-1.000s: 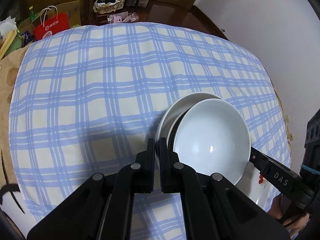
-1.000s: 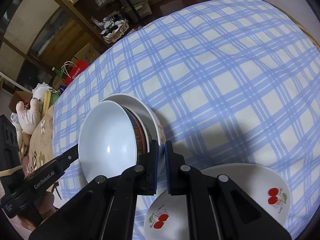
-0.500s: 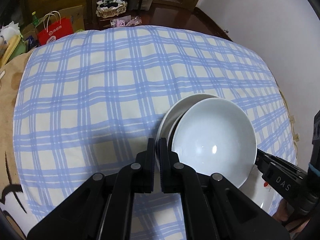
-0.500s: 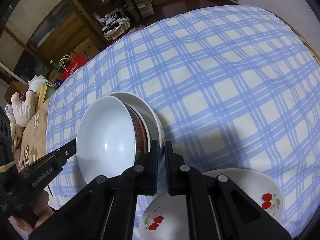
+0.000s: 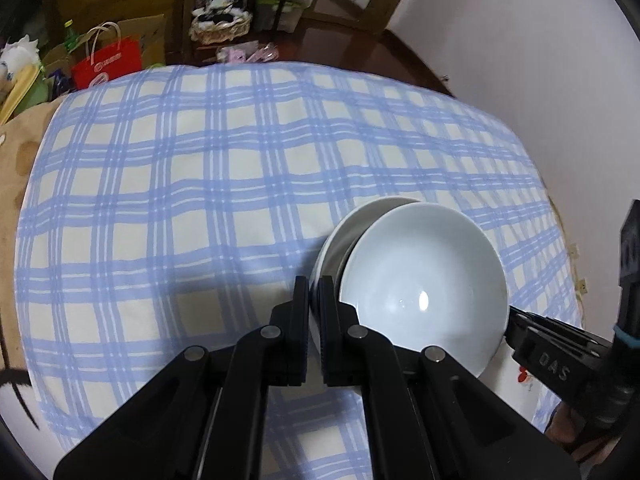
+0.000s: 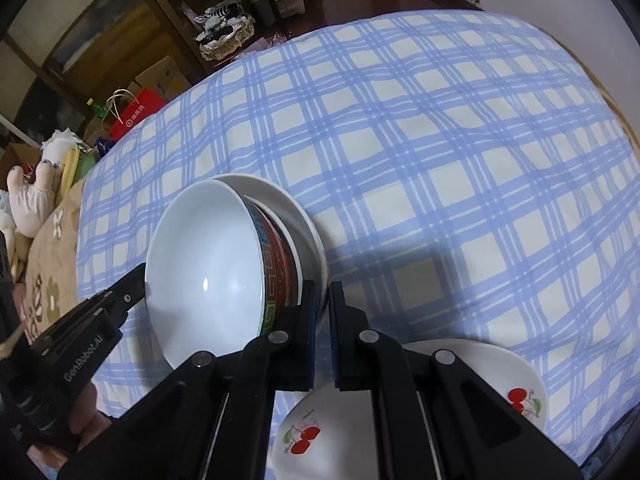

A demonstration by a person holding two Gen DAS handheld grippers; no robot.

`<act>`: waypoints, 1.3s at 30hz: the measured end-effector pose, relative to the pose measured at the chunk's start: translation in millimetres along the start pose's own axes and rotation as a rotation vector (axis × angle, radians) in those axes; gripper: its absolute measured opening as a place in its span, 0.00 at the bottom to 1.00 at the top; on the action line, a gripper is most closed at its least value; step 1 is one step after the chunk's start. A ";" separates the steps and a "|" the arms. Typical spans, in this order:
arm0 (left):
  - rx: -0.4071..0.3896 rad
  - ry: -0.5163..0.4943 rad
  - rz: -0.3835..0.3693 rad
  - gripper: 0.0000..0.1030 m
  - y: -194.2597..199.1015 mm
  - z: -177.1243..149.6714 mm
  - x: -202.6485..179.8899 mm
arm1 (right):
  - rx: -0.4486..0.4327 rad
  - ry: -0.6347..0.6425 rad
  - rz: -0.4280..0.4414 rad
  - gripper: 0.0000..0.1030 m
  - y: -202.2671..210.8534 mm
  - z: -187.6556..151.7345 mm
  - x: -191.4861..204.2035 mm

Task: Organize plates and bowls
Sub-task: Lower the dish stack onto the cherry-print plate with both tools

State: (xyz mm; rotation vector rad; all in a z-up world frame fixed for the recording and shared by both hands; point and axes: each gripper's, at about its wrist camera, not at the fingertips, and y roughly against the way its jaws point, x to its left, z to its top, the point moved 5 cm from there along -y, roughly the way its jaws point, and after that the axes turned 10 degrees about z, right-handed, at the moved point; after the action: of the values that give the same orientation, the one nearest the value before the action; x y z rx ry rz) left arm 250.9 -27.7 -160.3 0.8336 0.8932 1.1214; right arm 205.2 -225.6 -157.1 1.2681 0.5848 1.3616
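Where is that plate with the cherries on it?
The cherry plate lies on the checked cloth at the bottom right of the right camera's view, beside the stacked bowls, partly hidden by the right gripper.

A bench (image 6: 440,152) is draped in blue-checked cloth (image 5: 200,200); a cherry-printed plate (image 6: 516,376) is seen lying at its near edge.

A blue-and-cream checked cloth (image 5: 224,184) covers the surface. Beyond its far edge a red paper bag (image 5: 107,65) with white handles stands on the floor beside a cardboard box (image 5: 150,36). A wicker basket (image 5: 221,26) sits further back on the dark wooden floor (image 5: 360,56). A white wall (image 5: 520,40) rises at right.
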 end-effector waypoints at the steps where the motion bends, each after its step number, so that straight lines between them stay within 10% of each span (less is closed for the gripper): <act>1: 0.002 0.006 -0.015 0.03 0.4 0.6 1.3 | -0.013 -0.036 0.004 0.08 1.9 -0.1 -2.1; 39: 0.060 -0.069 -0.018 0.02 70.7 -38.1 -61.2 | -0.105 0.004 -0.012 0.07 103.8 -40.6 -24.0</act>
State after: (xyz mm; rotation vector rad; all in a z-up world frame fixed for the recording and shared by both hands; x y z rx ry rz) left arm 178.1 -66.9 -102.3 0.9063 0.8786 1.0487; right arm 124.0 -260.4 -85.0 1.1759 0.5157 1.3678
